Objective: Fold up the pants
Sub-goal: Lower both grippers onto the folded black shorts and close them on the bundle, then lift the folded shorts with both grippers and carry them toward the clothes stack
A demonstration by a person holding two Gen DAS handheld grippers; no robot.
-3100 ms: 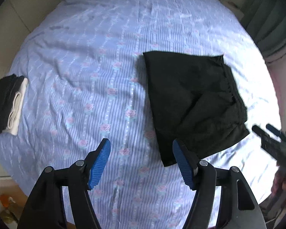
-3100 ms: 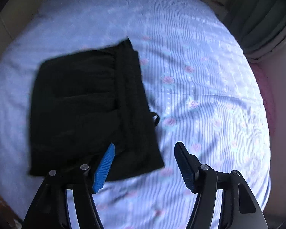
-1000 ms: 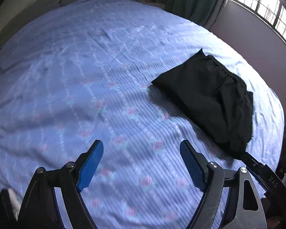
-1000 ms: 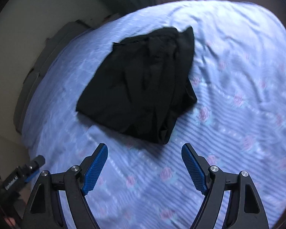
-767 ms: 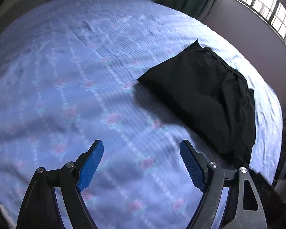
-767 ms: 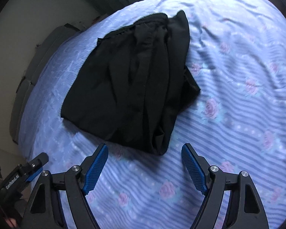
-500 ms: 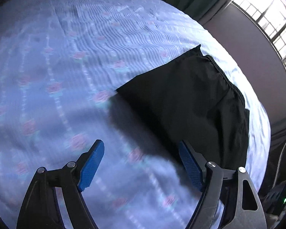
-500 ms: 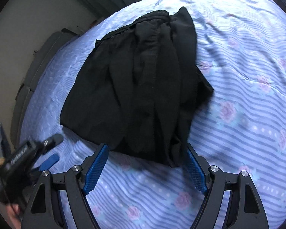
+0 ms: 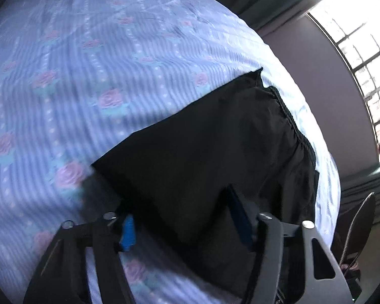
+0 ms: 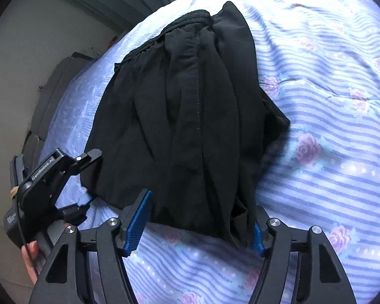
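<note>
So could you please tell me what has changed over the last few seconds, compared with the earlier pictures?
Both grippers have moved in from above the bed to the near edge of the folded black pants. The left gripper and the right gripper now straddle that edge, jaws open, nothing gripped yet. The pants remain folded in the same spot on the flowered sheet.

Matt black cloth pants point(image 10: 190, 116) (creased).
</note>
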